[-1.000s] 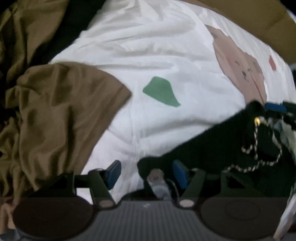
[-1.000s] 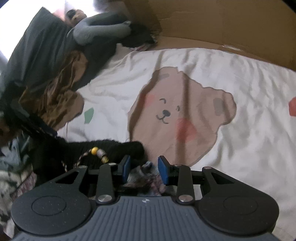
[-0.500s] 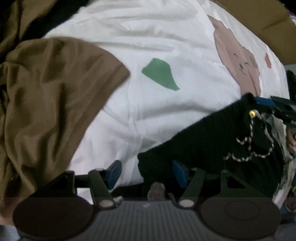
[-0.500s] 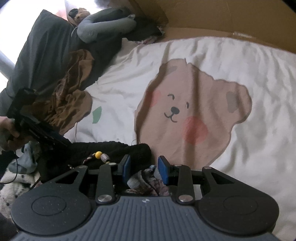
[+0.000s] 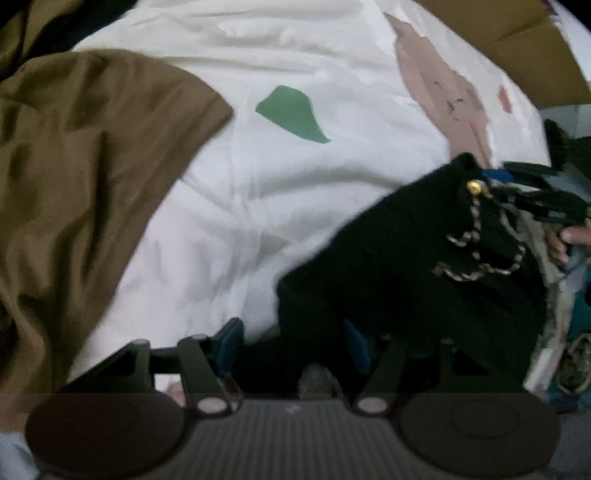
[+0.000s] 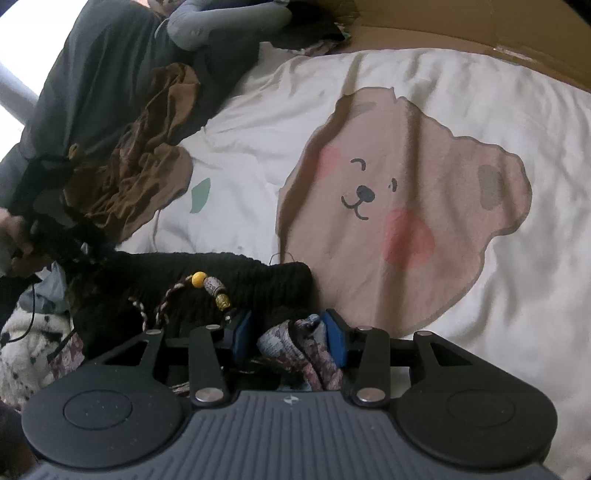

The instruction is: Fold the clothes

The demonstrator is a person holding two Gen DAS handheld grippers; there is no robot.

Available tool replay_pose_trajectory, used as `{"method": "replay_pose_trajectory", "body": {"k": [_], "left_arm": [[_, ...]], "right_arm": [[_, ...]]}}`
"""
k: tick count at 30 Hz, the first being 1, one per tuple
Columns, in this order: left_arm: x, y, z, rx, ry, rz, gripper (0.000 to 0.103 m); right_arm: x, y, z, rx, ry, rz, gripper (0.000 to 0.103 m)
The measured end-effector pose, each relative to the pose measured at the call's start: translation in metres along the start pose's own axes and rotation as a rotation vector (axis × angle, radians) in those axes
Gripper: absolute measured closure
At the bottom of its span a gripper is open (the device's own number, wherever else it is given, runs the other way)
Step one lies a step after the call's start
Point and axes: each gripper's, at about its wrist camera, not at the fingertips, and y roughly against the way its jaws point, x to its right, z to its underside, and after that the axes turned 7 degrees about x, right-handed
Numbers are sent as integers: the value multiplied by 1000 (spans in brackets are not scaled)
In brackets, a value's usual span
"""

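**Black knit garment held at two edges over the bed**

The black knit garment [image 6: 192, 280] is lying bunched along the near edge of the white bear-print bedcover [image 6: 461, 122], its braided beaded cord [image 6: 207, 284] draped across the top. The right hand-held gripper [image 6: 288, 338] is grasping a patterned fold of fabric between its blue pads, seemingly the garment's lining or hem. The left hand-held gripper [image 5: 291, 343] is sitting wider, with black knit filling the gap between the fingers; whether it is truly clamping cannot be told from the blurred frame. Holding two separated edges is consistent with spreading the piece flat for folding, though this is judgement only.

The left view is showing the brown garment [image 5: 85, 177] lying close beside the work area and the other gripper at the cord end. The right view alone is showing the dark clothes heap [image 6: 122, 74] beyond and the cardboard [image 6: 443, 22] behind the bed.
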Motion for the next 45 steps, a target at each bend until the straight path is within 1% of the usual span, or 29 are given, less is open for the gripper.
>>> {"method": "replay_pose_trajectory", "body": {"k": [3, 5, 6, 7, 8, 9, 10, 11, 12, 13, 15, 18, 21, 26, 28, 34, 38, 39, 40, 41, 43, 45], "left_arm": [[2, 9, 6, 21, -21, 40, 41], [2, 7, 11, 36, -49, 19, 41], [2, 6, 14, 43, -63, 8, 43], [2, 5, 17, 50, -77, -3, 47], [1, 5, 20, 55, -79, -7, 59], [5, 1, 20, 66, -85, -3, 73], [8, 2, 20, 83, -115, -6, 77], [10, 5, 20, 105, -139, -13, 82], [12, 8, 20, 128, -162, -19, 85], [14, 13, 19, 163, -167, -13, 87], [18, 24, 15, 234, -177, 1, 87], [24, 39, 8, 332, -166, 16, 88], [39, 40, -6, 386, -172, 37, 88], [57, 32, -32, 438, -227, 37, 88], [60, 31, -44, 459, -232, 50, 88], [68, 25, -66, 496, -289, 42, 89], [65, 6, -77, 490, -270, -27, 88], [64, 1, -80, 488, -266, -45, 85], [64, -5, -81, 468, -267, -75, 82], [63, -6, -80, 467, -267, -100, 82], [60, -9, -79, 465, -264, -152, 77], [52, -5, -76, 476, -236, -139, 58]], "right_arm": [[-3, -2, -2, -12, 21, 0, 53], [-5, -3, -3, -22, 38, 1, 53], [-6, -3, -3, -28, 50, 3, 53], [-8, -3, -2, -33, 60, 8, 59], [-10, -2, -2, -33, 67, 12, 63], [-12, -1, -2, -31, 75, 18, 71], [-15, 1, -1, -28, 85, 25, 78], [-16, 6, -1, -17, 87, 34, 80], [-17, 11, -1, -2, 87, 44, 84], [-17, 16, 0, 14, 86, 54, 87], [-16, 31, -1, 55, 74, 80, 88], [-13, 52, -1, 114, 53, 127, 88], [-11, 68, 2, 158, 33, 182, 89], [-4, 93, 6, 226, -16, 263, 89], [0, 100, 6, 246, -36, 291, 89], [5, 110, 5, 262, -59, 343, 89], [6, 105, 2, 267, -84, 375, 89], [7, 99, 2, 253, -87, 382, 87], [8, 92, 1, 236, -86, 390, 85], [9, 84, 1, 218, -85, 399, 84], [11, 77, 2, 203, -87, 415, 79], [14, 78, 3, 213, -106, 406, 76]]}}
